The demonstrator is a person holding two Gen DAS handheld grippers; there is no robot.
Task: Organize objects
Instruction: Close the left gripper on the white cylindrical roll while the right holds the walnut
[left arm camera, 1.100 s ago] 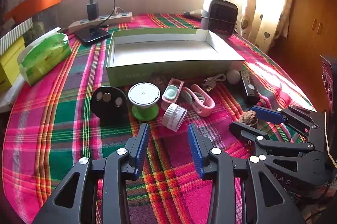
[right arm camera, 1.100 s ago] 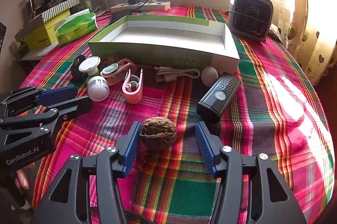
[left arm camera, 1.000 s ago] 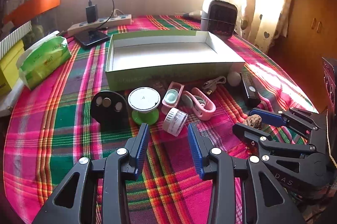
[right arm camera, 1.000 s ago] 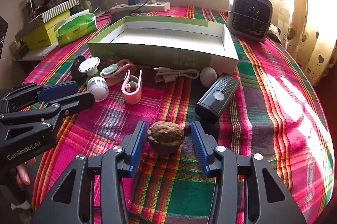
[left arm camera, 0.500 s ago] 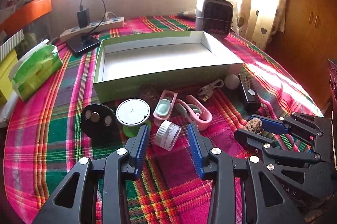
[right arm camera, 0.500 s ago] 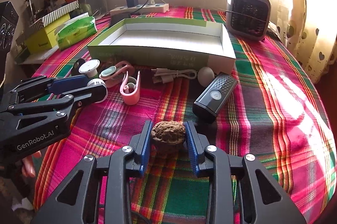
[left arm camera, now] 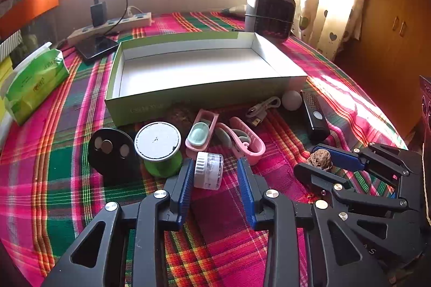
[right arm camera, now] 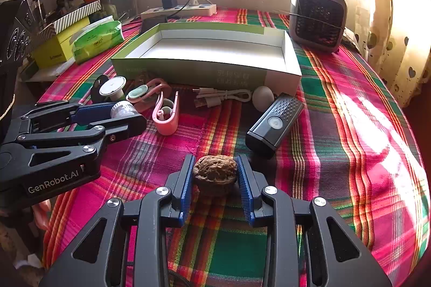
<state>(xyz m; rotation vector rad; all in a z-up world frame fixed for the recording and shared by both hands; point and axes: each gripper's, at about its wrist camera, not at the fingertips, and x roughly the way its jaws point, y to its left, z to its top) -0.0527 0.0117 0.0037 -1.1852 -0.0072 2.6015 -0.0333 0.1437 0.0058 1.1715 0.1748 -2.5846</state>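
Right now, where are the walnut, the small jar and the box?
walnut (right arm camera: 215,173): right wrist view, its wrinkled front.
small jar (left arm camera: 208,170): left wrist view, its clear side wall.
box (left arm camera: 194,98): left wrist view, its near green wall.

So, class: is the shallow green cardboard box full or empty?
Empty. The shallow green cardboard box shows only its bare white floor in both wrist views.

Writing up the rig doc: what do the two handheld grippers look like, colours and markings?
Both match: the left gripper and right gripper have matte black plastic frames with triangular cut-outs, silver screw heads at the joints, and blue ribbed pads on the fingers. White "GenRobot.AI" lettering marks the left gripper's side. No cables or sleeves visible.
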